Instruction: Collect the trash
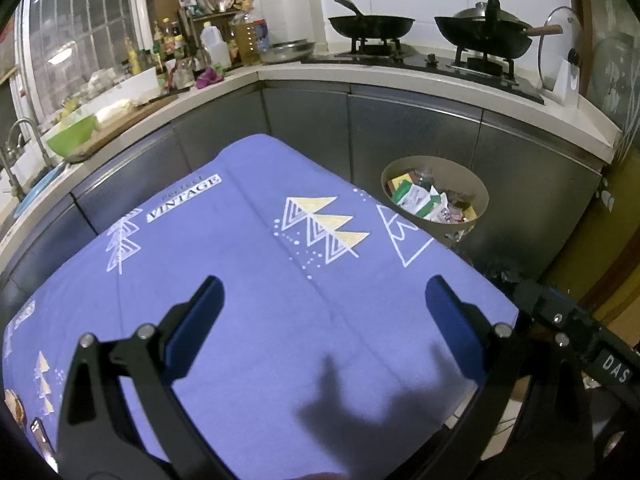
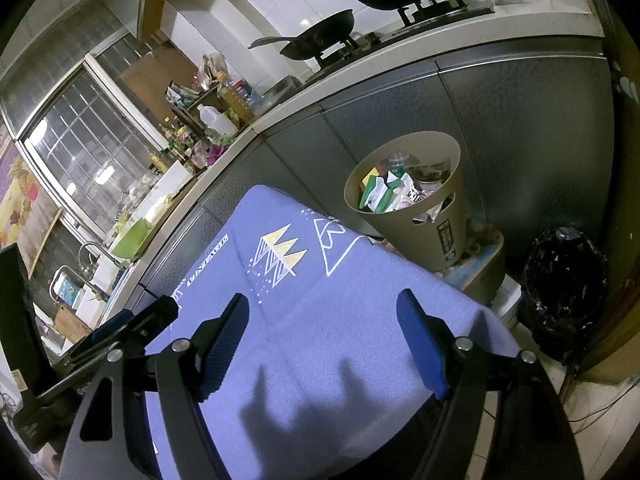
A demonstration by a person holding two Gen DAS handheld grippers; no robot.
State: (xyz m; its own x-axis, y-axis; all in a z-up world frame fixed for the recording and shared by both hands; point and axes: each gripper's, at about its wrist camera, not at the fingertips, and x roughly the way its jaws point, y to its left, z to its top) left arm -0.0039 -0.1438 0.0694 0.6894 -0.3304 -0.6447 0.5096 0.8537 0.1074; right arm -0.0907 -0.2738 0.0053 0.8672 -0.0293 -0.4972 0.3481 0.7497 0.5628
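Trash [image 2: 400, 190] fills the bin [image 2: 444, 240] ahead-right of my right gripper [image 2: 324, 344], nearer than my left gripper [image 1: 324, 320]; both fingers spread wide, empty over the bare tabletop [image 1: 240, 280].

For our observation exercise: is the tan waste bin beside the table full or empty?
Nearly full. The tan waste bin holds green-and-white wrappers and other packets piled close to its rim, seen in both views.
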